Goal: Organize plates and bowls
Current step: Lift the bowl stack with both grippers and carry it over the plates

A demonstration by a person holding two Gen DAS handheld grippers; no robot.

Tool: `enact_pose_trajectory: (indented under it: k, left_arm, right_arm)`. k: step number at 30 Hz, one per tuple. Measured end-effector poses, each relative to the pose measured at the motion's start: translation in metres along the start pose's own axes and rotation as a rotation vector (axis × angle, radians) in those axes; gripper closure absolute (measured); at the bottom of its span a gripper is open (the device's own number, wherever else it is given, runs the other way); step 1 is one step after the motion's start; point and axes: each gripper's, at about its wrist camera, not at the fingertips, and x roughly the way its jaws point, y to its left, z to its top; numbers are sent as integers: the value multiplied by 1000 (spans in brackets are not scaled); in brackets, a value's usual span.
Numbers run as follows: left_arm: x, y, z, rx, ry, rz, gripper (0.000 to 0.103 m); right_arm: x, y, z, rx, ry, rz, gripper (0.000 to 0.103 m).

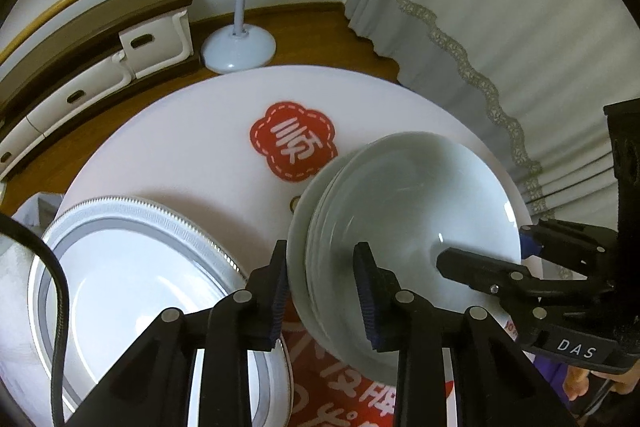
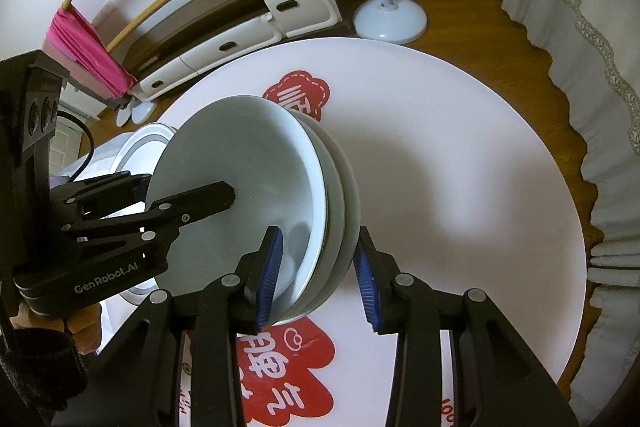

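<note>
In the left wrist view, you are straddling the left rim of the bowl stack [image 1: 400,219] with the left gripper [image 1: 322,291]: one finger is sitting outside the wall and the other is reaching inside the top bowl, so the rim is running between the jaws, which look closed on it, though whether the pads are truly pressing is hard to tell. The stack is sitting near the right edge of the round table [image 1: 180,147], just beside the red logo [image 1: 294,145], with the plate [image 1: 132,275] lying flat to its left, close but apart. The right gripper [image 1: 490,247] is coming in from the opposite side. In the right wrist view, you are holding the right gripper [image 2: 318,277] over the near rim of the same stack [image 2: 256,187], inner finger in the top bowl, outer finger outside the lowest one; a gap is showing beside the outer pad, so these jaws look apart around the rim rather than clamped. The left gripper [image 2: 188,197] is gripping the far side. Both hands are pointing steeply down, facing each other across the stack, so you are probably preparing a two-handed lift straight up.
</note>
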Motion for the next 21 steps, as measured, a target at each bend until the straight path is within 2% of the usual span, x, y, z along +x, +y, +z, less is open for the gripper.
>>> enact_pose_trajectory:
  k: [11,21]
  left_arm:
    - [-6,-3,-8,-3,-4,6,78]
    - [-10,-6,-16,6,-28,18,79]
  right_arm:
    - [0,2,-8,11,18,-10,65]
    - [1,16,-16,-88,12,-109,67]
